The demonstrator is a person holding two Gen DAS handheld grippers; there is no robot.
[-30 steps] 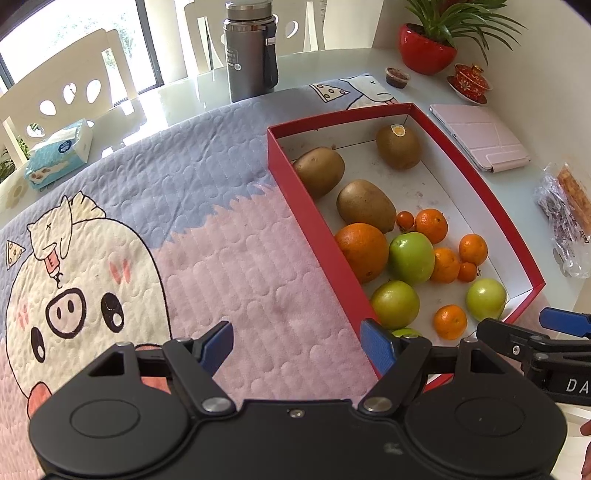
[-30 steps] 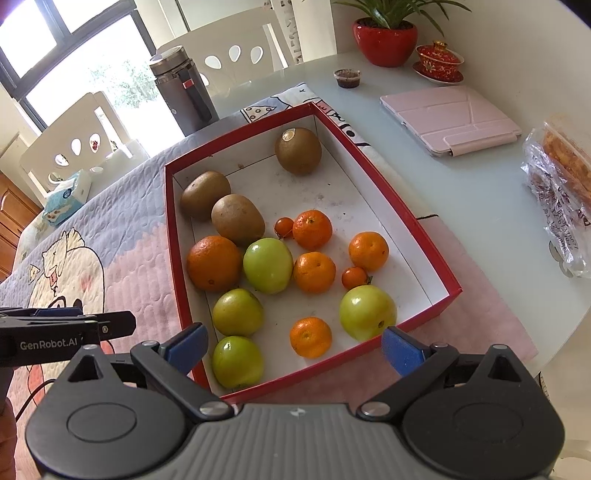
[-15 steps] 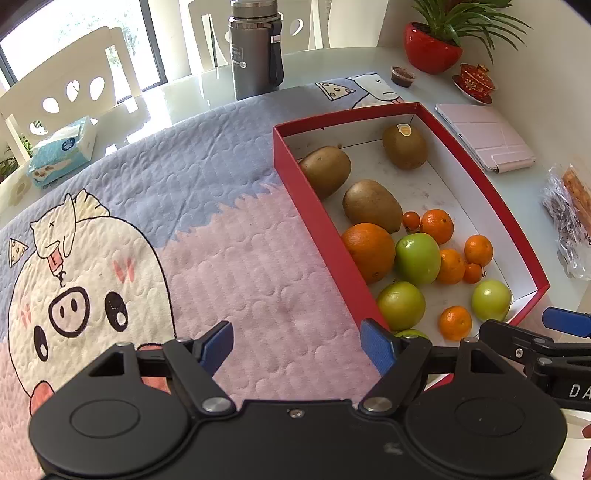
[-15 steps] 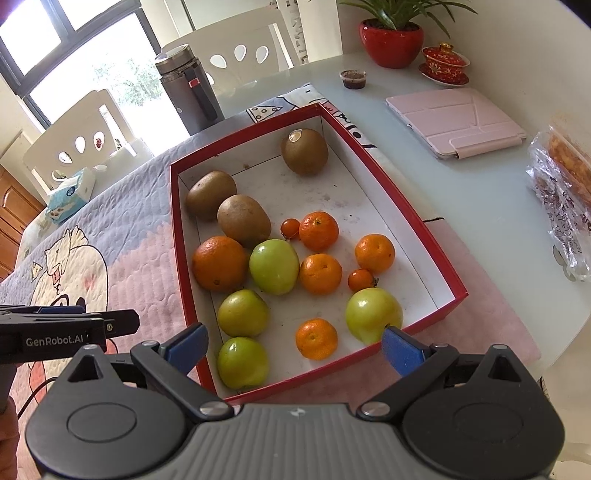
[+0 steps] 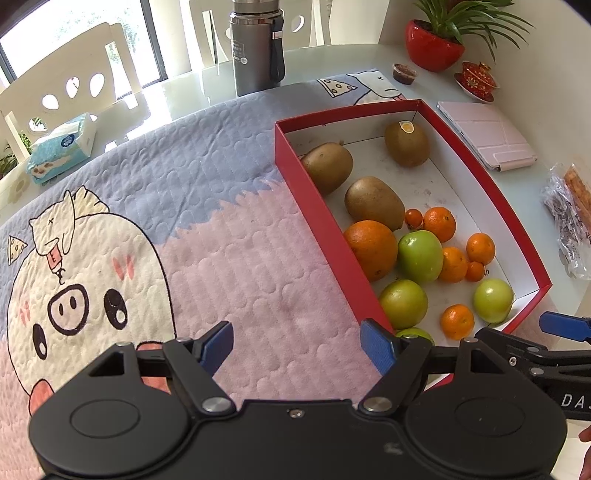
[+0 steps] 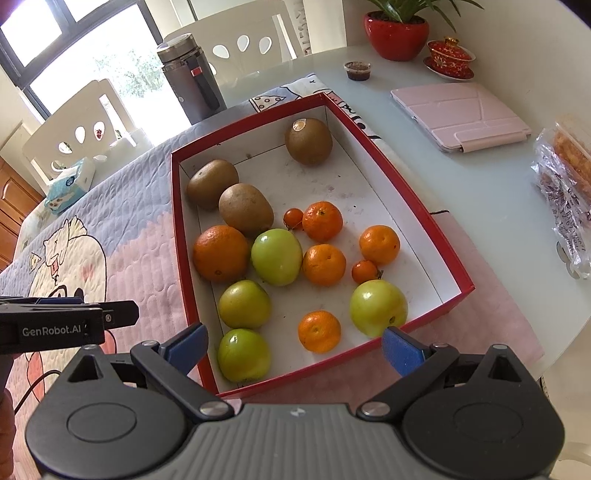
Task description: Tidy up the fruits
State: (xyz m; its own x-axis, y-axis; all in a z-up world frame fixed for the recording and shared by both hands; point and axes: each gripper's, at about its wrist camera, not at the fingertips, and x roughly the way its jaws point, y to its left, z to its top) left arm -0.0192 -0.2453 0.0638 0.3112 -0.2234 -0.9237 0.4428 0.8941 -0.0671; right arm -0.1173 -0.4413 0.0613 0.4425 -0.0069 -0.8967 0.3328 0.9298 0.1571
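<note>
A red box (image 6: pixel 406 184) with a white floor holds mixed fruit: three brown kiwis (image 6: pixel 245 208), one big orange (image 6: pixel 220 253), several small mandarins (image 6: pixel 324 264), two tiny tomatoes (image 6: pixel 364 271) and several green apples (image 6: pixel 276 256). The same box (image 5: pixel 314 210) lies at the right of the left wrist view. My right gripper (image 6: pixel 294 345) hangs open above the box's near edge, nothing between its blue pads. My left gripper (image 5: pixel 297 343) stands open over the pink mat just left of the box, empty.
A quilted mat (image 5: pixel 147 229) with a pig cartoon covers the round glass table (image 6: pixel 491 206). A grey flask (image 5: pixel 256 44), tissue pack (image 5: pixel 61 147), pink tablet case (image 6: pixel 461 114), red plant pot (image 6: pixel 397 33), red lidded cup (image 6: pixel 448 55) and snack bag (image 6: pixel 565 192) stand around.
Both views have shifted slightly, so the box sits a little further right and lower in frame than a second ago. Fruit and jaws are unchanged.
</note>
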